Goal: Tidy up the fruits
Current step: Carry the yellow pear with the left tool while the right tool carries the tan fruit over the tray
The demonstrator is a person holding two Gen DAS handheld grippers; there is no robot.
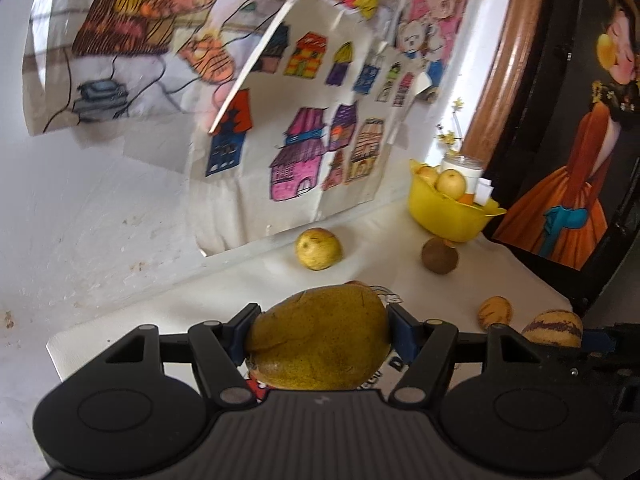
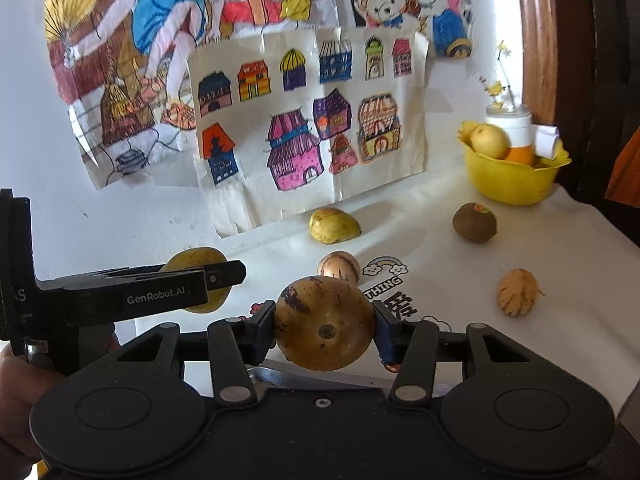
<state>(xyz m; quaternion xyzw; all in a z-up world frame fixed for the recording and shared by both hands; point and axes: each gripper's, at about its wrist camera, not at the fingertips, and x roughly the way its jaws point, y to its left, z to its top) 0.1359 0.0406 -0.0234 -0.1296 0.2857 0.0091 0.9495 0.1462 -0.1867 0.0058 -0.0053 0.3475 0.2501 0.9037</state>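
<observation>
- Left claw (image 1: 320,336): you are clamping a yellow-green mango (image 1: 320,340), clear of the counter (image 1: 500,264).
- Right claw (image 2: 325,326): you are gripping a round brown-blotched fruit (image 2: 325,323).
- Next, likely: carrying both to the yellow bowl (image 2: 508,180), far right, lowering before releasing.

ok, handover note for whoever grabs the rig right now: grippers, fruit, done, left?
Left gripper: shut on a yellow-green mango, lifted off the cloth.
Right gripper: shut on a round purple-streaked fruit, also lifted.
Yellow bowl at the back right, by the dark frame: already holds a yellow apple and an orange.
Still loose on the white cloth: yellow pear, brown round fruit, two striped fruits.
Left, presumably: bowl both held fruits, then those four.
</observation>
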